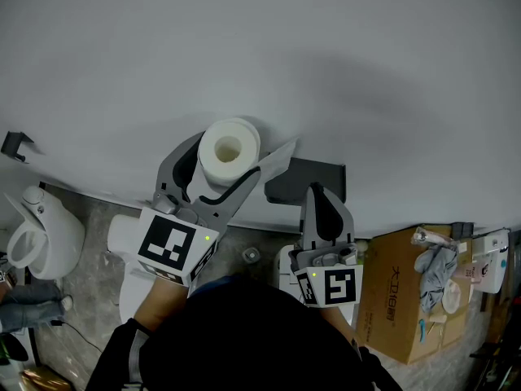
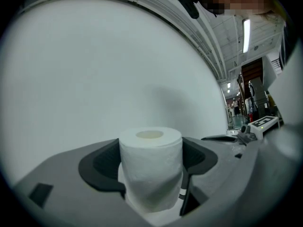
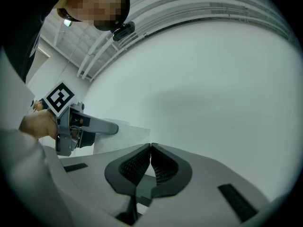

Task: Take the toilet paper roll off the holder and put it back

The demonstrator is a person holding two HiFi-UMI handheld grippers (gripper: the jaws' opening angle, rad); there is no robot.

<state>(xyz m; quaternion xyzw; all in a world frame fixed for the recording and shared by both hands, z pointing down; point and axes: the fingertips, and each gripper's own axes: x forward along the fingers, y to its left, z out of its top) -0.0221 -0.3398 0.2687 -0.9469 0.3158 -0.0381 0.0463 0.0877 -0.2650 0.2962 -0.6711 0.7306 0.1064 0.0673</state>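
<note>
A white toilet paper roll [image 1: 229, 149] stands upright between the jaws of my left gripper [image 1: 230, 160], which is shut on it in front of the pale wall. In the left gripper view the roll [image 2: 151, 183] fills the gap, with both dark pads [image 2: 102, 167] against its sides. A loose sheet [image 1: 278, 158] trails off to the right. The dark grey holder [image 1: 305, 178] is fixed to the wall right of the roll. My right gripper [image 1: 319, 192] is shut and empty just below the holder, its tips touching [image 3: 150, 148].
A white toilet [image 1: 39, 236] stands at the left. A cardboard box [image 1: 404, 304] with cloths and small items on top sits at the right. A dark hook [image 1: 15, 145] sticks out of the wall at the far left. The floor below is grey stone.
</note>
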